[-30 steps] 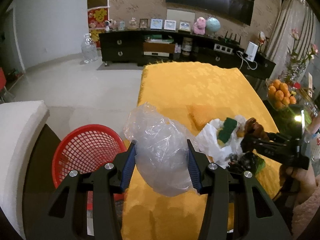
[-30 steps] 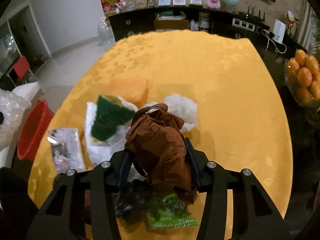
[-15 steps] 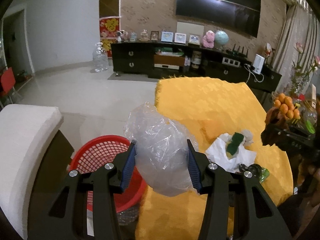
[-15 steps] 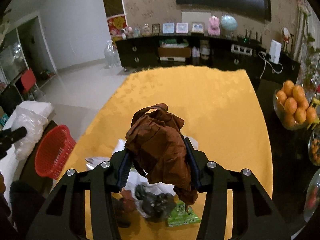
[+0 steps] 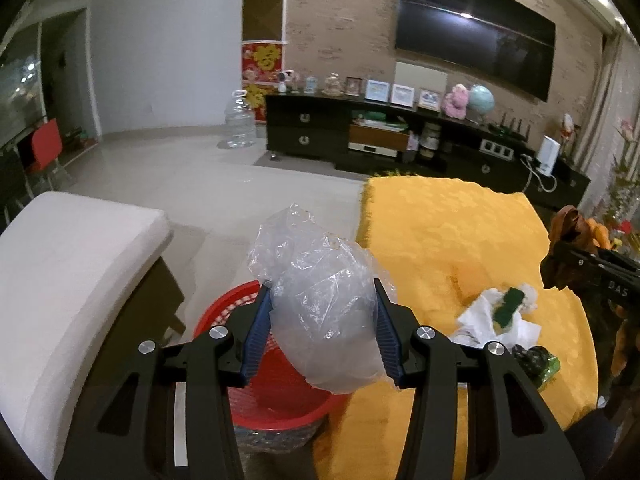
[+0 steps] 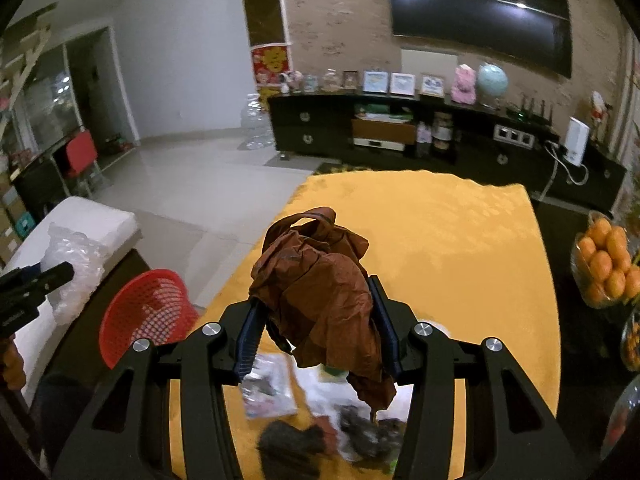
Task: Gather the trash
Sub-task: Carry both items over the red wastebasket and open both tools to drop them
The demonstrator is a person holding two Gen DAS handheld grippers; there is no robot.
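The left gripper [image 5: 322, 330] fingers pinch a clear plastic bag [image 5: 320, 304] above the red basket [image 5: 280, 396] (beside the yellow bench [image 5: 440, 232]). The right gripper [image 6: 318, 326] fingers pinch a crumpled brown bag [image 6: 320, 292] over the bench's trash pile [image 6: 320, 420].

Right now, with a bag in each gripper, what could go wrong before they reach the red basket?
The clear plastic bag bulges past the left gripper and might slip out beside the red basket. The brown bag hangs low from the right gripper and could drag the wrappers off the yellow tablecloth.
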